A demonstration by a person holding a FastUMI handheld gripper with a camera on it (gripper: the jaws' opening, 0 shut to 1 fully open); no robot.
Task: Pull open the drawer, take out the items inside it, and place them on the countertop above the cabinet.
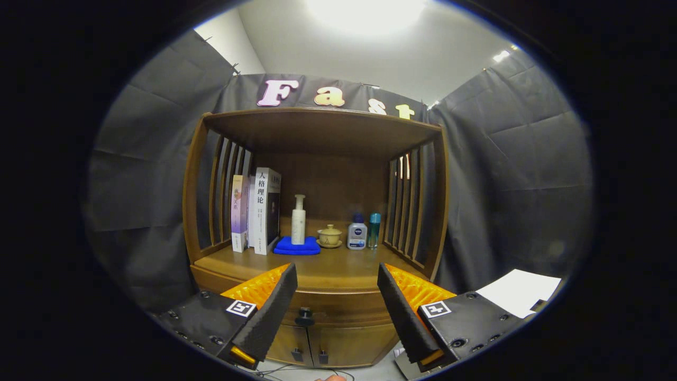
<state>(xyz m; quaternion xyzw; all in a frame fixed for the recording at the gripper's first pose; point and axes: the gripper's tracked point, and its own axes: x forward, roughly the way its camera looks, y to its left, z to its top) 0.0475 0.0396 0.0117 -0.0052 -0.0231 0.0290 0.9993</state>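
Wooden cabinet stands ahead against the booth's dark cloth; its drawer is closed, so any contents are hidden. The drawer's dark knob sits between the fingers, just beyond them. The gripper is spread wide and holds nothing. On the countertop, far side, left to right: books, a white pump bottle on a blue cloth, a lidded cup, two small bottles. White paper lies right.
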